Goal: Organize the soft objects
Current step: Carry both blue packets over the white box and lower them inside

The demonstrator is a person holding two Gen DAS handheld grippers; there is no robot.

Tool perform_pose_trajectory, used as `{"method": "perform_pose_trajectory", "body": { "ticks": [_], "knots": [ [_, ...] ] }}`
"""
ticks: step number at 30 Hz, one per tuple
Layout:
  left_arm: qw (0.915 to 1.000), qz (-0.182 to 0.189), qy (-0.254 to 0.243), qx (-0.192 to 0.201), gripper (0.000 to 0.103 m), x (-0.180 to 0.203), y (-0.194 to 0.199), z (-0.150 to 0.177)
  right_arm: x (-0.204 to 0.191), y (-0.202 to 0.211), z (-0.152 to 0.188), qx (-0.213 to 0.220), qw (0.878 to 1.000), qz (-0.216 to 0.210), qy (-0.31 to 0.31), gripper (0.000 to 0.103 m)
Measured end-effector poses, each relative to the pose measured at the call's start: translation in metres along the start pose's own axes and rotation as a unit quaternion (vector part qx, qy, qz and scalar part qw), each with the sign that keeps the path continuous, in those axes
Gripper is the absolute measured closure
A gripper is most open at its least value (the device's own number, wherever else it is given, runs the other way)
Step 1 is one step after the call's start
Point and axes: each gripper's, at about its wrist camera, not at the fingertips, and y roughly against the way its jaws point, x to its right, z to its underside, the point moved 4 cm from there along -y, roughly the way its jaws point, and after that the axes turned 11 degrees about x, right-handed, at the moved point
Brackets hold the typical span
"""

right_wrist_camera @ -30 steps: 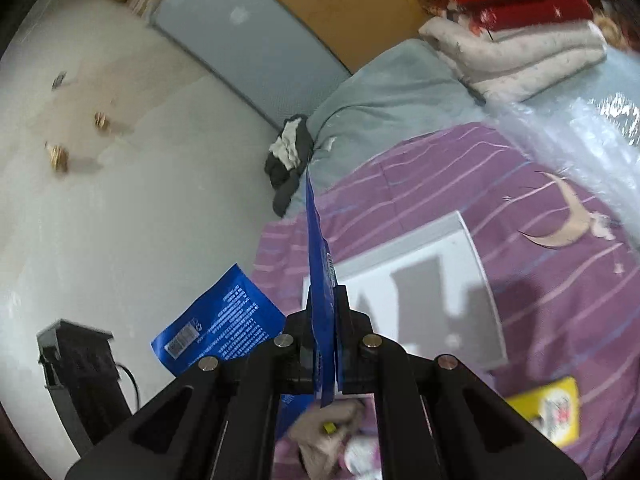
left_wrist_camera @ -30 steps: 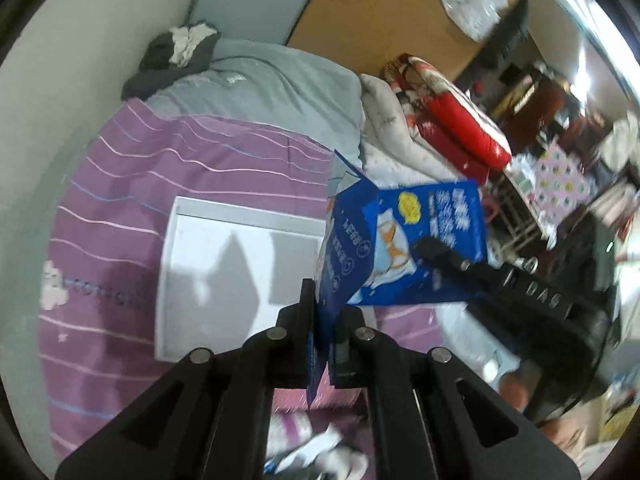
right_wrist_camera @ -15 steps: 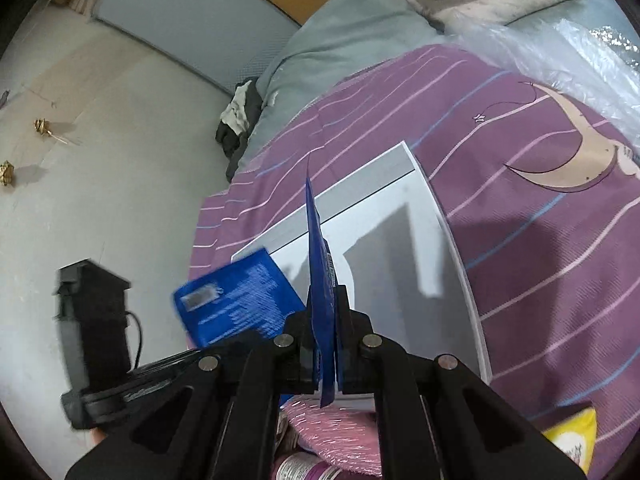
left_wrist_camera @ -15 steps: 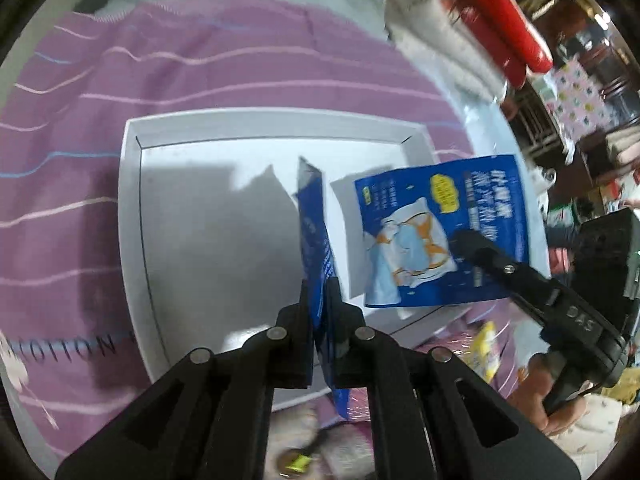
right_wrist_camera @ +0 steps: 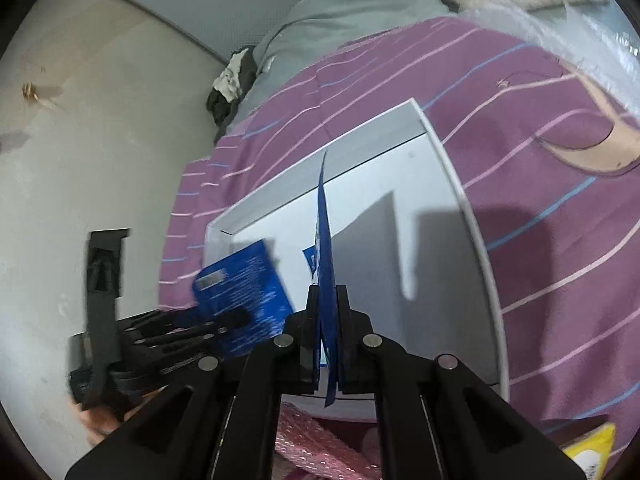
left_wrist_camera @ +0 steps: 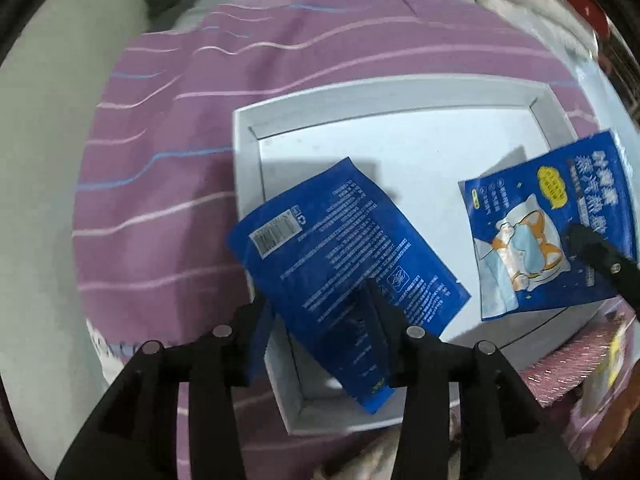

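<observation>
Your left gripper (left_wrist_camera: 316, 312) sits at the bottom centre of the left wrist view, and its jaws are opening: the two black fingers stand apart with a blue sachet (left_wrist_camera: 344, 272) between them, barcode side up, no pad pressing on it. That sachet lies tilted across the lower left corner of the white tray (left_wrist_camera: 400, 92), one end hanging over the tray's left wall and the other reaching toward the middle of the frame. Your right gripper (right_wrist_camera: 329, 320) is clenched on a second blue sachet (right_wrist_camera: 326, 256), which stands edge-on between its fingers at the centre of the right wrist view. In the left wrist view you see that same second sachet at the right edge of the frame, printed face showing a cartoon figure on a pillow, held over the tray's right side. The tray rests on a purple striped bedcover (left_wrist_camera: 160, 200) that fills the left and upper parts of both views. A grey blanket (right_wrist_camera: 344, 12) lies beyond it at the top of the right wrist view.
</observation>
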Motion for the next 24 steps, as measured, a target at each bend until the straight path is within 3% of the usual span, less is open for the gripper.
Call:
{"method": "perform_pose_trajectory", "body": {
  "ticks": [3,9,13,15,17,24],
  "knots": [
    [0.9989,0.006,0.046,0.007,0.057,-0.010,0.013,0.004,0.000,0.003,-0.001,0.003,1.000,-0.003,-0.001,0.099],
    [0.9953,-0.018,0.077,0.055,0.051,-0.015,0.039,0.002,0.005,0.005,0.000,0.006,1.000,0.002,-0.002,0.099],
    [0.9921,0.052,0.095,0.063,0.053,0.000,0.031,-0.007,0.007,0.004,0.000,0.007,1.000,0.004,-0.005,0.099],
    [0.9906,0.079,0.099,0.052,0.086,0.013,0.020,-0.009,0.006,0.004,0.000,0.006,1.000,0.005,-0.003,0.099],
    [0.9878,0.110,0.106,0.028,0.097,0.030,0.001,-0.018,0.005,0.005,0.000,0.007,1.000,0.004,-0.002,0.099],
    [0.9774,0.151,0.147,-0.018,0.102,0.037,-0.028,-0.003,0.006,0.004,0.000,0.005,1.000,0.003,-0.005,0.099]
  ]
}}
